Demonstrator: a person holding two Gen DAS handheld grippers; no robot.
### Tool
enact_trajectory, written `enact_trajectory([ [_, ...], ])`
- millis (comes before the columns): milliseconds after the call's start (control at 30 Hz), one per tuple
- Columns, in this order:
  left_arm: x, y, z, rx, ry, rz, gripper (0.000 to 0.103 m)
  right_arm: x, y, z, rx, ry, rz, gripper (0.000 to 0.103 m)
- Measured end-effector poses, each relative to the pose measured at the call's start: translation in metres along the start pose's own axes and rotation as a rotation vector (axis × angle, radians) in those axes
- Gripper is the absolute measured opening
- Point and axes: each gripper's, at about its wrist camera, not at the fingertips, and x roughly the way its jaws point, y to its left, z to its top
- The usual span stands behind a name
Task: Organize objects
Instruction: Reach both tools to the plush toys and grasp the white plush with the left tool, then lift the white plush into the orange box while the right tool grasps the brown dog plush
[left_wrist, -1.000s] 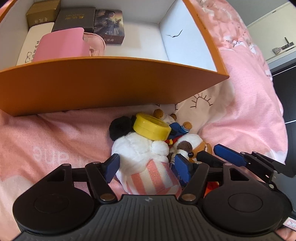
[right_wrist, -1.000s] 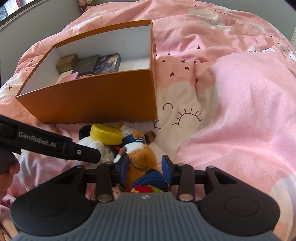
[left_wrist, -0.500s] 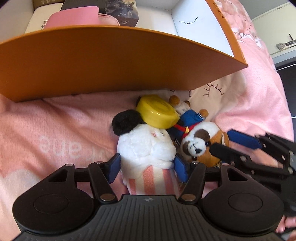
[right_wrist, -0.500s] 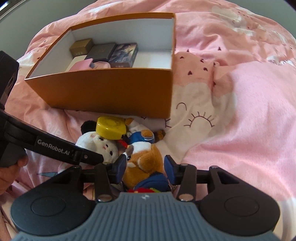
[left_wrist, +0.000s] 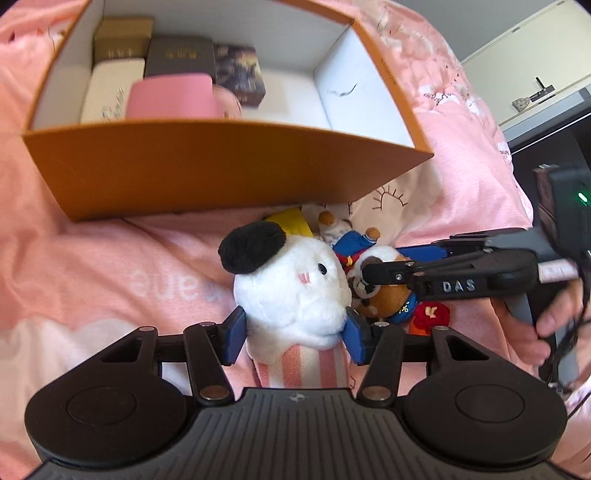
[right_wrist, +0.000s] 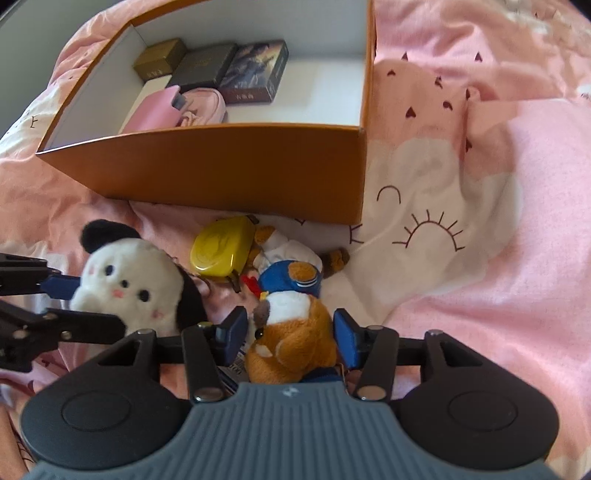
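Both sets of jaws straddle plush toys. On my left gripper (left_wrist: 293, 334) they've been closing and now pinch the white plush (left_wrist: 291, 286) by its neck. On my right gripper (right_wrist: 290, 334) they've been opening around the brown plush (right_wrist: 291, 341); pads look just off the fur, hard to be sure. Yellow case (right_wrist: 221, 251) lies just beyond on the pink bedspread (right_wrist: 498, 277), beside the orange box (right_wrist: 229, 173) holding small boxes (right_wrist: 207, 68) and a pink pouch (right_wrist: 201, 107)
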Motion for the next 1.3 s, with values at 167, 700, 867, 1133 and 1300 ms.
enact_trajectory([
  [167, -0.007, -0.003, 0.0, 0.014, -0.047, 0.012, 0.061, 0.008, -0.002, 0.005, 0.019, 0.059, 0.024, 0.055],
  [700, -0.055, 0.002, 0.01, -0.01, -0.169, -0.074, 0.061, -0.053, 0.012, -0.019, 0.048, -0.167, 0.059, 0.042],
  [867, -0.078, -0.003, 0.023, 0.002, -0.235, -0.087, 0.061, -0.094, 0.014, -0.019, 0.078, -0.287, 0.109, 0.042],
  [1133, -0.103, -0.014, 0.067, 0.032, -0.344, -0.066, 0.061, -0.14, 0.014, 0.003, 0.151, -0.49, 0.173, 0.041],
  [1300, -0.093, -0.013, 0.097, -0.005, -0.365, -0.051, 0.061, -0.147, 0.009, 0.028, 0.21, -0.582, 0.167, 0.041],
])
